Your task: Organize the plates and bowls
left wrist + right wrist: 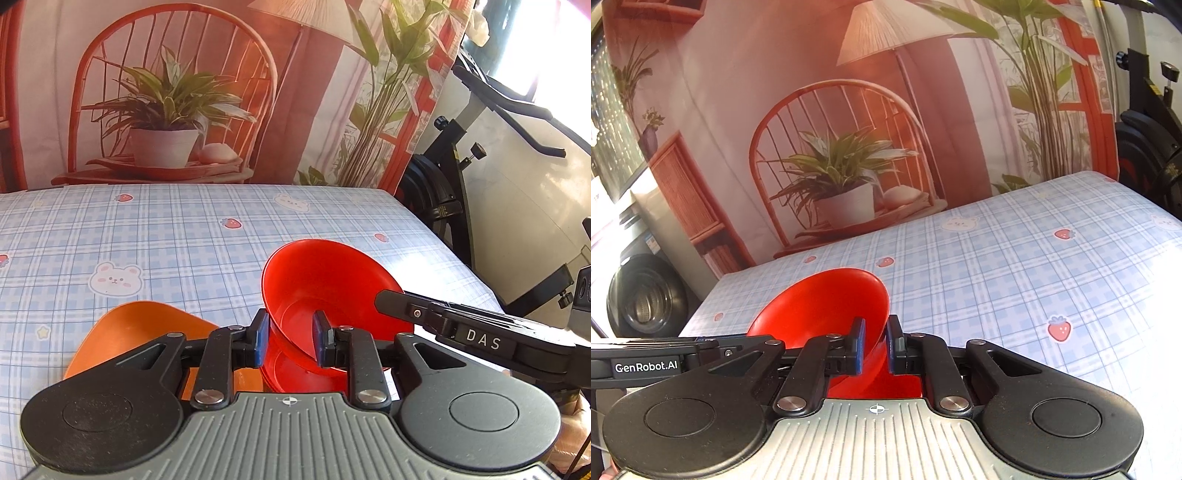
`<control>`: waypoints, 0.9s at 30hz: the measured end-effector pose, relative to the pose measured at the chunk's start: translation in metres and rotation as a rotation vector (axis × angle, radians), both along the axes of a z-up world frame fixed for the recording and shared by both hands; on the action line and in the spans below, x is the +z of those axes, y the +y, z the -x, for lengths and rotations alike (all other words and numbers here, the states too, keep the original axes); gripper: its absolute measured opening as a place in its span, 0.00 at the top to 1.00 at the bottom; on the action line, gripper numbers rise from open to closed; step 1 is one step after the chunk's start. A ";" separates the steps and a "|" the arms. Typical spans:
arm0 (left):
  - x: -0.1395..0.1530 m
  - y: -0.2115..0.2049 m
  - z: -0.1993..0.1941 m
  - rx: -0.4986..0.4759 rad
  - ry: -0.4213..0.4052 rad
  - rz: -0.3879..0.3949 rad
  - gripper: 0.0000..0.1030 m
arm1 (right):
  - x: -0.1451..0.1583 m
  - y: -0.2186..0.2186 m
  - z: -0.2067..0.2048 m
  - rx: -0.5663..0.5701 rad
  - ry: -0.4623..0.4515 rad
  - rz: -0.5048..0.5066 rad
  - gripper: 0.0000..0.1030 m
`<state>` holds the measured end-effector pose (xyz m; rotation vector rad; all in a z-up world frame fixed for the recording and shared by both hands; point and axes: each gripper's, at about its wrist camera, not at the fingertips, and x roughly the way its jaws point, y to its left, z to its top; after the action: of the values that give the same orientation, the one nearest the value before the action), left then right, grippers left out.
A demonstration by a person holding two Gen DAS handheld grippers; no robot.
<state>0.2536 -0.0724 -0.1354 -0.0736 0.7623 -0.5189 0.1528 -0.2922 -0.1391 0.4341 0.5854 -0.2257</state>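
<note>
Left tool (pixel 288 341) tilts downward, its blue pads standing slightly apart without pressing together. Right tool (pixel 875 345) also angles downward, pads nearly closed, reaching in from the left tool's right side.

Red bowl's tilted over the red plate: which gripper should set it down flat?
Right, probably: the right gripper pinches the red bowl rim firmly. The left gripper straddles the rim loosely, pads apart, over the red plate.
</note>
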 end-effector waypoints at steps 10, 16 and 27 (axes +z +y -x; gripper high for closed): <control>-0.007 0.001 0.001 0.001 0.028 0.000 0.76 | -0.008 0.003 0.003 -0.006 0.013 -0.002 0.88; -0.010 -0.001 -0.001 -0.004 0.043 -0.007 0.76 | -0.013 0.001 0.003 -0.008 0.027 -0.009 0.88; -0.016 -0.004 -0.001 -0.018 0.066 -0.019 0.76 | -0.019 0.000 0.002 -0.015 0.045 -0.017 0.83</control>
<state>0.2551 -0.0762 -0.1517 -0.0666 0.8327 -0.5280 0.1504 -0.2917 -0.1580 0.4515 0.6284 -0.2455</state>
